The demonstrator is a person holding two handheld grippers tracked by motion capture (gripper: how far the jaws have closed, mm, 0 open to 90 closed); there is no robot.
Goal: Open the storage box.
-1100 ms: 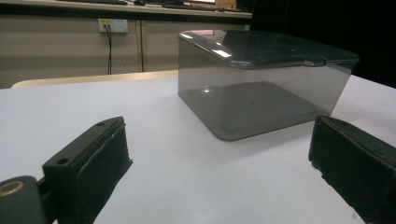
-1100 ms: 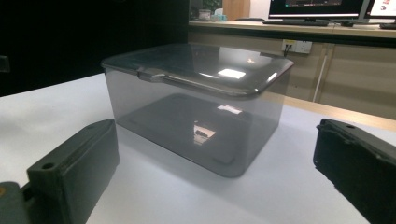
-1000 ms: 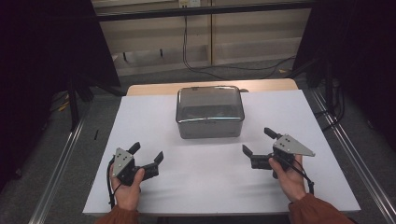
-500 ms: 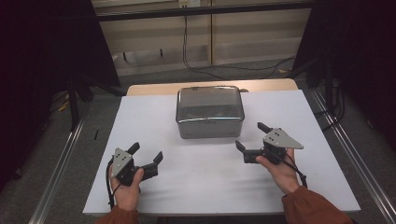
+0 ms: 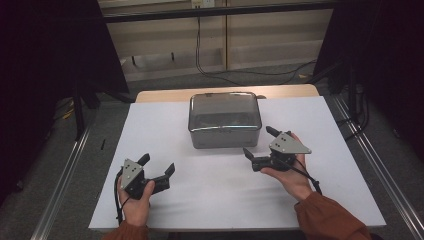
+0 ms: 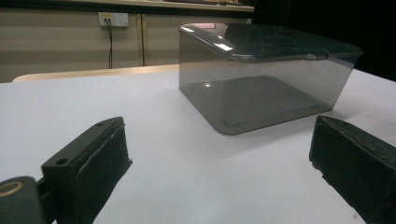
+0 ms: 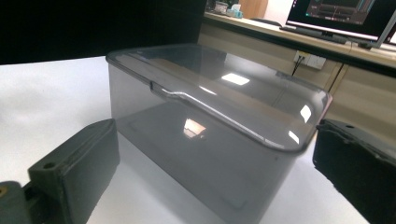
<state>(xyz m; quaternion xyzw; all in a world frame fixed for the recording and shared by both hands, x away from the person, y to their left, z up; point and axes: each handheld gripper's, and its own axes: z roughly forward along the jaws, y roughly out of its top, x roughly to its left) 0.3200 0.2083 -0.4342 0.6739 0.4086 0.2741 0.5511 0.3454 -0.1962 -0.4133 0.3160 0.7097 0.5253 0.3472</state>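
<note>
A smoky clear plastic box [image 5: 224, 120] with a closed lid stands at the back middle of the white table [image 5: 210, 200]. My right gripper [image 5: 260, 142] hovers open just off the box's front right corner, jaws pointed at it. In the right gripper view the box [image 7: 210, 126] is close between the spread jaws, its inside looks bare. My left gripper [image 5: 158, 166] rests open near the front left, well short of the box. From the left gripper view the box [image 6: 261, 74] stands farther off to the right.
Metal rails [image 5: 62, 185] run along both table sides. A wall with a power socket [image 6: 114, 19] and hanging cables lies beyond the table. A monitor [image 7: 343, 16] stands on a bench in the right gripper view.
My right gripper has moved left and forward, closing in on the box's front right corner. The left gripper has stayed put.
</note>
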